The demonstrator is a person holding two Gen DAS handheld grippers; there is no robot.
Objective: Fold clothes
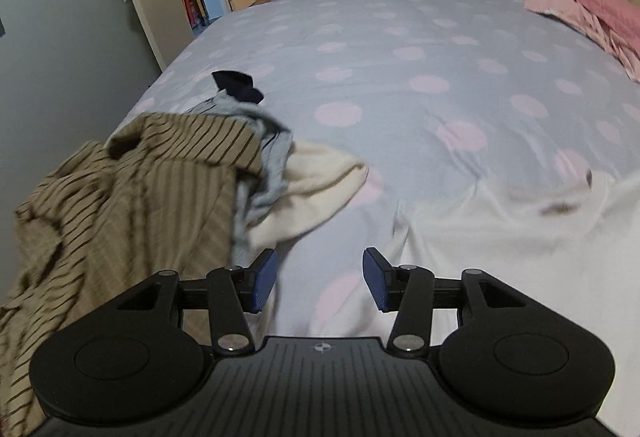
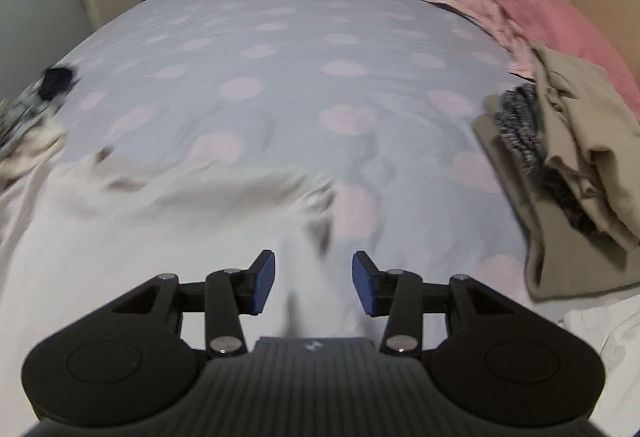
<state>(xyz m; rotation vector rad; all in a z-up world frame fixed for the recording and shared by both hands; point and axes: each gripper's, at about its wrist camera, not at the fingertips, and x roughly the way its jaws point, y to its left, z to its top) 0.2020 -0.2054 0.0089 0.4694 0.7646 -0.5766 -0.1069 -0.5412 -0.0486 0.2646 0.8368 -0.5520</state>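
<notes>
A white garment lies spread on the near part of the bed, blurred in both views; in the right wrist view it covers the near left. My left gripper is open over the bedcover just left of the garment's edge, holding nothing. My right gripper is open above a raised fold of the white garment, with cloth showing between the blue pads but not clamped. A heap of unfolded clothes, a tan striped one on top with grey and cream pieces, sits at the left.
The bed has a grey cover with pink dots. A stack of folded beige and dark knit clothes rests at the right. Pink pillows lie by the headboard. A small dark item lies beyond the heap. A door stands open at far left.
</notes>
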